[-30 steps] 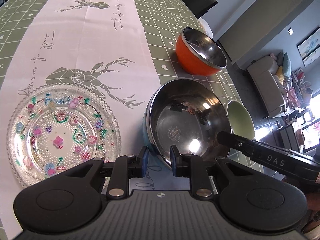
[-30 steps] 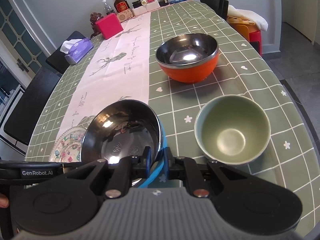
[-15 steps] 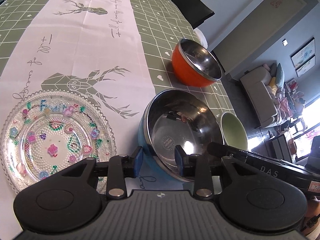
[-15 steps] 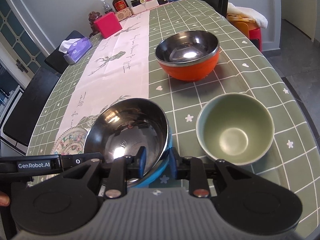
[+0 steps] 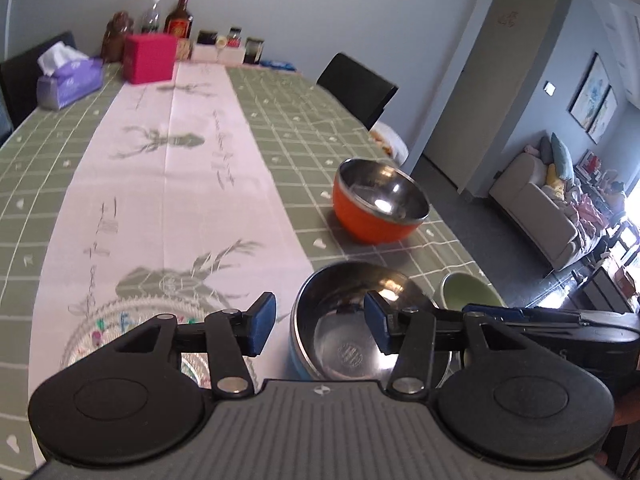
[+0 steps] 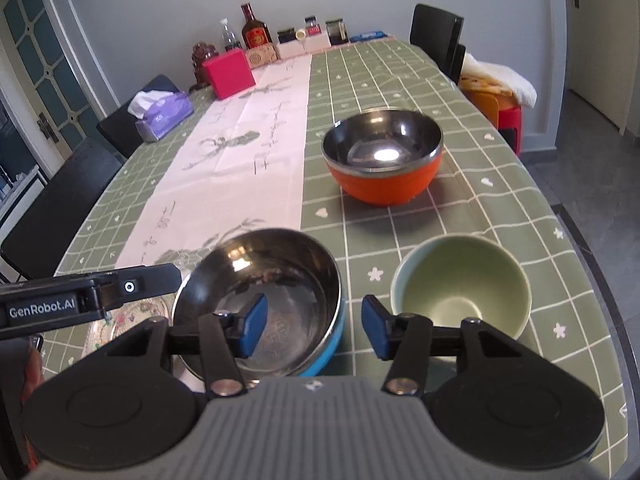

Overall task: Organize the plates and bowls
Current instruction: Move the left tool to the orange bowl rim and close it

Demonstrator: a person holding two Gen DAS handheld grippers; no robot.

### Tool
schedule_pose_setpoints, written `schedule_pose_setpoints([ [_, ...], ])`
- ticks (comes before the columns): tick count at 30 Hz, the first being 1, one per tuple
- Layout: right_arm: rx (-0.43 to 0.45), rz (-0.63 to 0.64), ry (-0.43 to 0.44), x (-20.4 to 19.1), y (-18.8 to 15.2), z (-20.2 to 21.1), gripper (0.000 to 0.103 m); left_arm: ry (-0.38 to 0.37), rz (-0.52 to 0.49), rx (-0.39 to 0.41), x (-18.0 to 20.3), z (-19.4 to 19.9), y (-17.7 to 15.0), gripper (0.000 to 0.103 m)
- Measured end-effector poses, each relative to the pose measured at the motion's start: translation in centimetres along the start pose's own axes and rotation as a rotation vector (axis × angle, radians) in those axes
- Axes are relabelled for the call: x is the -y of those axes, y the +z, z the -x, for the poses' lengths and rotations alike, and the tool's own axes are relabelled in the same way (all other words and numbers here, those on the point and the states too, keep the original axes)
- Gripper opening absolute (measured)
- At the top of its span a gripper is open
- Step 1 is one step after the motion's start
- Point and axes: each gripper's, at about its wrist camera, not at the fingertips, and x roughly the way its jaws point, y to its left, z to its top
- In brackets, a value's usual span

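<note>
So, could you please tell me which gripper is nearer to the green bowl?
Right. The right gripper is open just left of the green bowl; the left gripper is open farther left, with the blue steel bowl between.

Both wrist views look low along the table (image 6: pixel 500 184) toward its far end — sharing the blue bowl (image 5: pixel 320 360) close below.

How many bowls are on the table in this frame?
3. The blue bowl sits nearest, by the runner's edge; the green bowl is just right of it; the orange bowl stands farther back. None appears hidden.
</note>
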Motion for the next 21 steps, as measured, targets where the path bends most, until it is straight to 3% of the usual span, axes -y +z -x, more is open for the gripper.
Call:
schedule_pose_setpoints([
  [4,0.076,-0.024,0.009,0.1,1.2,0.5,0.053,-0.029,0.002,0.016,0.2,-0.2,0.8,0.058],
  [9,0.153,-0.071,0.003,0.5,3.1,0.7,0.053,-0.084,0.094,0.015,-0.3,-0.6,2.2,0.058],
  [14,0.165,-0.128,0.019,1.4,4.9,0.2,0.053,-0.1,0.123,0.022,0.2,-1.5,3.8,0.058],
  [21,0.186,-0.141,-0.043,2.6,7.8,-1.6,0.054,-0.138,0.147,0.005,1.1,-3.6,6.1,0.058],
])
